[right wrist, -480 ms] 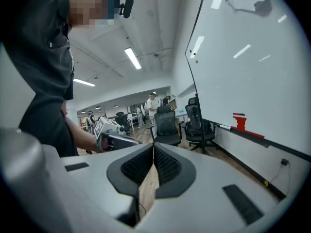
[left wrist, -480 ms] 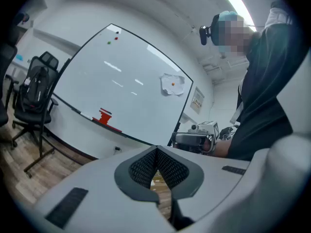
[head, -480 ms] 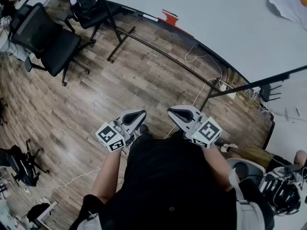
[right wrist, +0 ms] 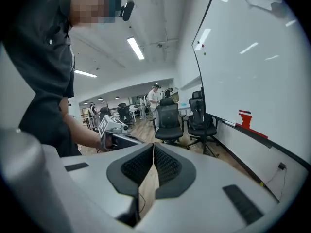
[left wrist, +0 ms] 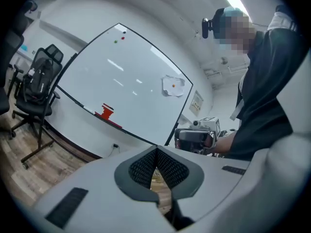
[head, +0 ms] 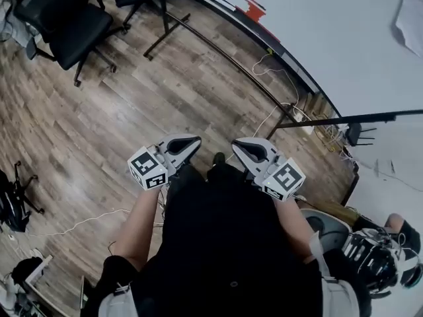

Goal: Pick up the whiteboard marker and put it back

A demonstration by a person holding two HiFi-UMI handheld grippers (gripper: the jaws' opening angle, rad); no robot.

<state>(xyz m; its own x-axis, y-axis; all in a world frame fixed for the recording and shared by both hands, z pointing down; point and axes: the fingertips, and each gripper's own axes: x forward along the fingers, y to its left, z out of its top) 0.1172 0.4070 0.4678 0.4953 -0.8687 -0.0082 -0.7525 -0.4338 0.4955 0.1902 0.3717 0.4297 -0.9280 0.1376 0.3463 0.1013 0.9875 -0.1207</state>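
Observation:
A thin white marker (head: pixel 221 3) lies on the tray of the whiteboard (head: pixel 330 38), just left of a red block (head: pixel 253 9). It also shows small in the left gripper view, marker (left wrist: pixel 87 109), and in the right gripper view, marker (right wrist: pixel 227 123). My left gripper (head: pixel 188 142) and right gripper (head: pixel 239 144) hang side by side at waist height, well short of the board. Both are shut with nothing between the pads. In its own view the left gripper (left wrist: pixel 156 152) points toward the board; the right gripper (right wrist: pixel 153 147) points along the board toward the chairs.
Black office chairs (head: pixel 63 18) stand on the wood floor at the upper left. The board's black stand legs (head: pixel 165 18) and loose cables (head: pixel 277 117) lie ahead. A paper sheet (head: pixel 410 18) hangs on the board. Another person's gear (head: pixel 380 259) sits at the lower right.
In the head view the floor, the chairs and the board's tray have slid upward. Both grippers stay shut and keep their place in front of the body.

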